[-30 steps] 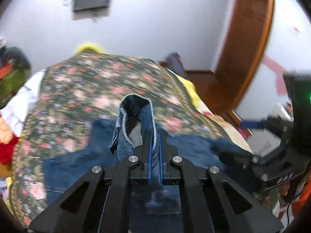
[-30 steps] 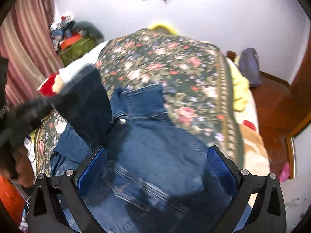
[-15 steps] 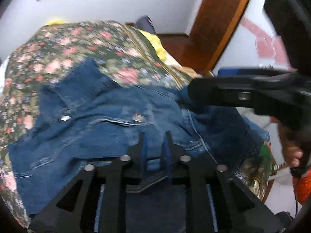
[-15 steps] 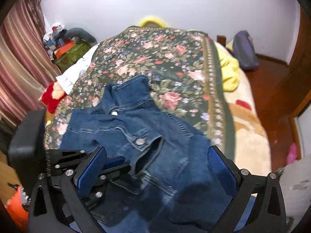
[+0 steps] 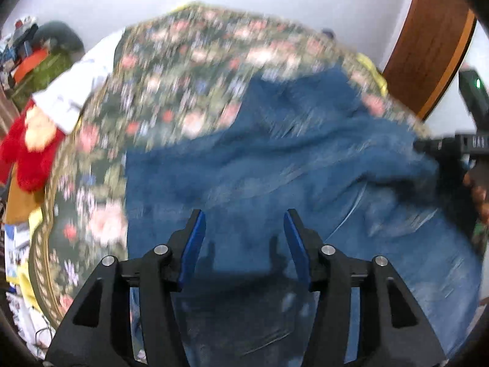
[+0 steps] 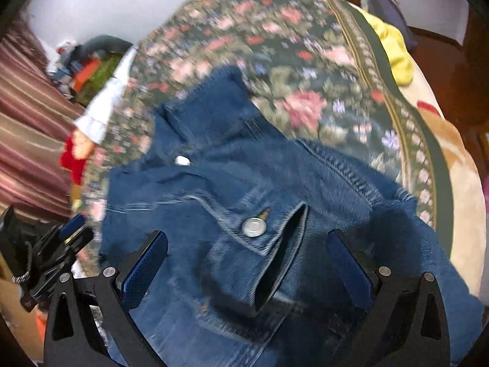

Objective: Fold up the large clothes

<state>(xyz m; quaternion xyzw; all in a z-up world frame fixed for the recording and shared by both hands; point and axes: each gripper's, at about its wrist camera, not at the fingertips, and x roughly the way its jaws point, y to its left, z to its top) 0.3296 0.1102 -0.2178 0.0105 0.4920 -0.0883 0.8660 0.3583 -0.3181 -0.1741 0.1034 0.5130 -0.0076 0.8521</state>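
jacket [image 6: 244,202] rumpled on bed [image 6: 305,61], folding barely begun | left gripper [image 5: 243,229] wide, empty | right gripper [image 6: 247,253] wide, empty

The right tool [image 6: 247,238] hangs above a blue denim jacket [image 6: 232,202], its two blue-padded fingers [image 6: 143,263] spread wide with nothing between them but the cloth below. Just ahead of the tool lies a flap with a silver button [image 6: 253,227]; a second button [image 6: 182,161] sits farther out, near the collar. The jacket rests on a floral bedspread [image 6: 275,39] covering the bed. Off to the tool's left, the left tool [image 6: 67,235] shows at the jacket's edge.
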